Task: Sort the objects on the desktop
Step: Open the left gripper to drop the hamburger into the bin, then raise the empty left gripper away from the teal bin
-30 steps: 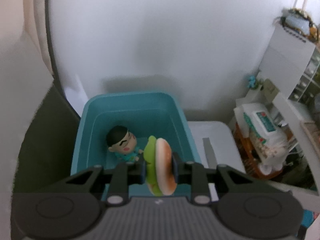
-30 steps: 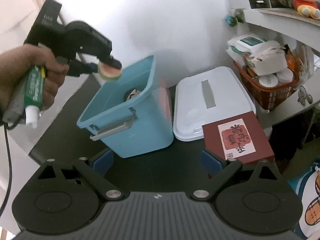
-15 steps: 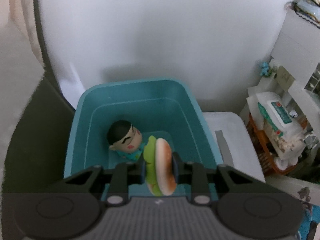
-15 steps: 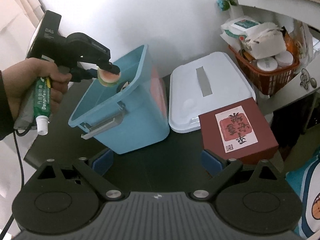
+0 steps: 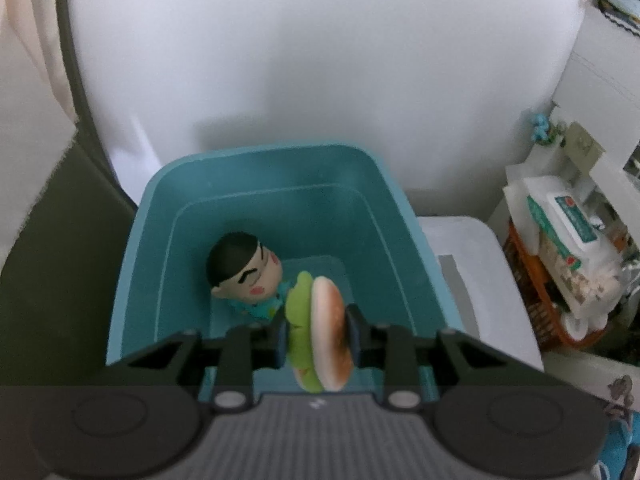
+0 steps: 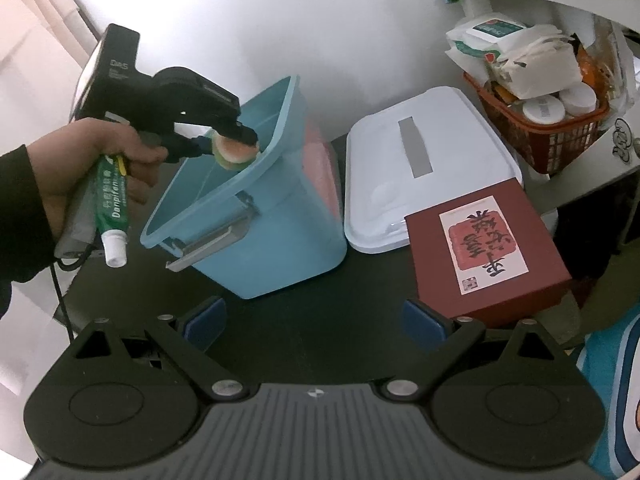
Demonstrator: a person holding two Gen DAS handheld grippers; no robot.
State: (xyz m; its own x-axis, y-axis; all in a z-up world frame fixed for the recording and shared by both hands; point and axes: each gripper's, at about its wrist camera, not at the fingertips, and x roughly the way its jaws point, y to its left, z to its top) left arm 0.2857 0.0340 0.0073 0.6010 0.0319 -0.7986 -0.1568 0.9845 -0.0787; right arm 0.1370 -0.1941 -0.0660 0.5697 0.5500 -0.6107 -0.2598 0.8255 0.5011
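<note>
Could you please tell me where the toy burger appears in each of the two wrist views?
Left wrist: round toy burger low centre, clamped in the left claw.
Right wrist: upper left, over the bin rim.
Shared landmark: the blue plastic bin.

Toy burger point(image 5: 320, 332) hides the lower body of the figurine point(image 5: 244, 270) inside the blue bin point(image 5: 272, 168). In the right wrist view the bin wall conceals the figurine entirely. Label text on the wipes packet point(image 5: 570, 220) is too blurred to read. Cartoon mat point(image 6: 616, 392) is cut by the frame edge.
</note>
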